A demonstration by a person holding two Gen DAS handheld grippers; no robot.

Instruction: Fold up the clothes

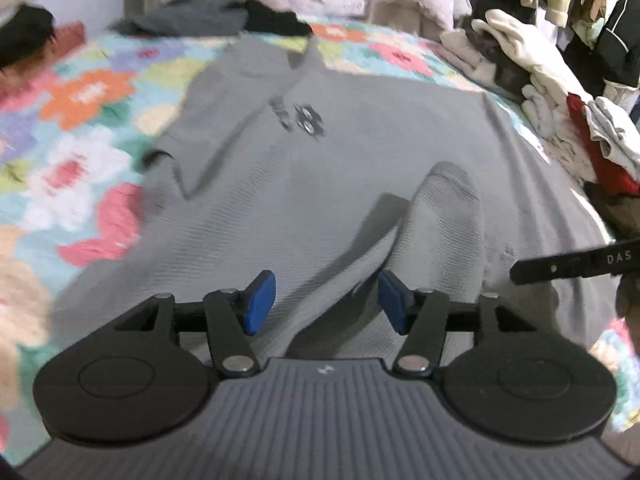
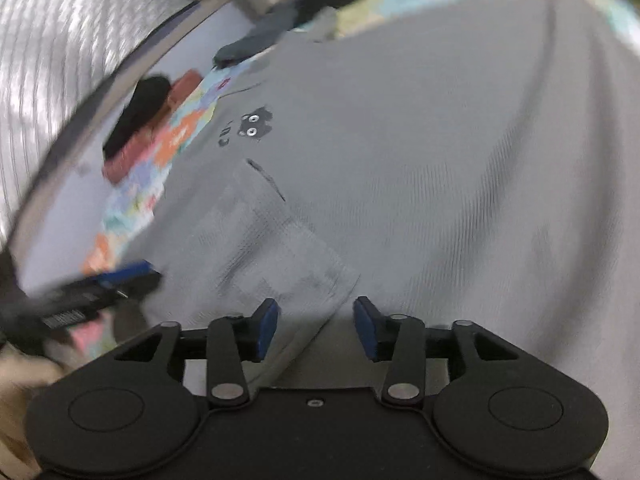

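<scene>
Floral bedspread lies under everything I'm working on, bright flowers showing at the edges of a grey sweatshirt spread flat across it

My left gripper has its blue pads standing apart, nothing pinched between them. A raised fold of the grey cloth humps up just beyond and slightly to the right of the gap, its near end running down between my fingers, but the pads do not press on it

My right gripper is likewise parted, blue pads clear of the fabric. A sleeve folded over the body of the sweatshirt lies just ahead of my left finger, and its edge slants down into the gap between the pads without being gripped

Farther out, a small dark print with two round eyes sits on the chest of the sweatshirt, well ahead of both pairs of fingers. From the left wrist I see the tip of my other gripper coming in at the right edge. Beyond that, a heap of pale and red clothes is piled along the right side of the bed, dark garments lie at its far end, and more clothing hangs behind
</scene>
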